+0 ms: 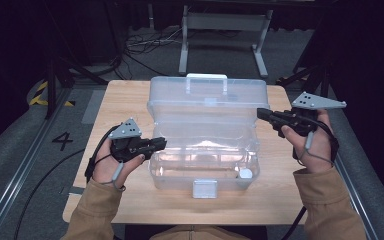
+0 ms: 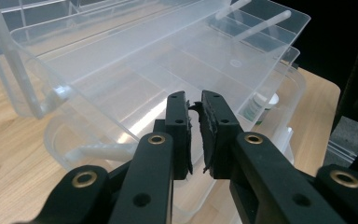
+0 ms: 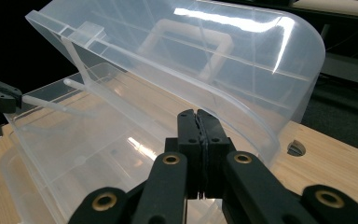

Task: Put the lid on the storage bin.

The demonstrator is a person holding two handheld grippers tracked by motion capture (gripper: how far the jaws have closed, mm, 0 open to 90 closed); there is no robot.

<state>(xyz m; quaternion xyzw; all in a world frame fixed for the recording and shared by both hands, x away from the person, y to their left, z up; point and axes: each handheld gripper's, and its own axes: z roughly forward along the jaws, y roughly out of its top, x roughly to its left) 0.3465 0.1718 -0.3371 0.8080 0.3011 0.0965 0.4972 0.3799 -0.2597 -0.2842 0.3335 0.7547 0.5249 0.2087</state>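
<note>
Two hand-held grippers flank a clear plastic toolbox point(image 1: 205, 150) standing open mid-desk point(image 1: 120, 100), its lid point(image 1: 207, 92) raised at the back. The left hand-held gripper point(image 1: 161, 143) sits at the box's left rim, jaws nearly together with a thin gap, nothing between the pads. The right hand-held gripper point(image 1: 261, 113) is closed, empty, against the lid's right edge. A small white container point(image 1: 245, 174) lies in the box's front right corner. A metal stand point(image 1: 225, 22) rises behind the desk.
</note>
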